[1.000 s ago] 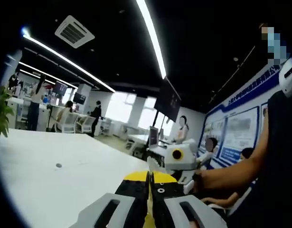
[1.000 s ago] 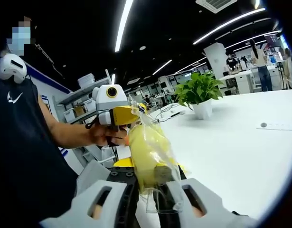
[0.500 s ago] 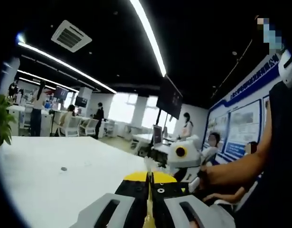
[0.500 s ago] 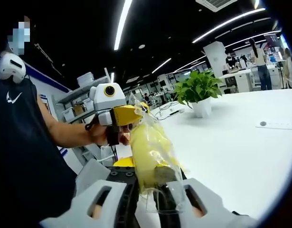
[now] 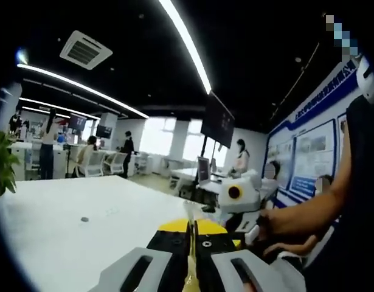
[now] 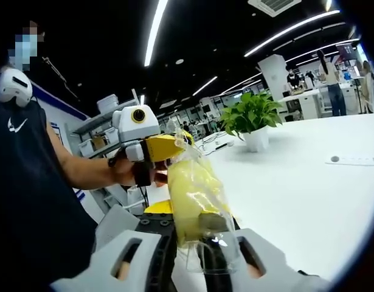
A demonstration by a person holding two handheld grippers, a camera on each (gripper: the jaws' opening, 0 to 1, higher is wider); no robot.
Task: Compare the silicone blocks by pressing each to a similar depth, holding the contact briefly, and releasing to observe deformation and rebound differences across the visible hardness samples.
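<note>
A soft yellow silicone block (image 6: 193,194) sits inside a clear plastic bag (image 6: 209,258), held up above the white table. My right gripper (image 6: 190,232) is shut on the bag's lower part, with the block standing up between its jaws. From the left comes my left gripper (image 6: 168,148), its yellow-tipped jaws shut on the bag's top edge, a hand behind it. In the left gripper view my left gripper (image 5: 191,229) has its jaws together with a thin yellowish sliver between them. Beyond it, the right gripper (image 5: 238,220) faces this way, held by a person's hand.
A wide white table (image 6: 308,194) runs to the right, carrying a potted plant (image 6: 253,118) and a small grey disc (image 6: 336,159). That table (image 5: 65,243) also lies at the left. The person's dark shirt (image 6: 28,201) is close by. People and desks stand far off.
Both grippers keep their hold on the bag. The views have drifted slightly; the left gripper and the bag's top sit a touch further right in the right gripper view.
</note>
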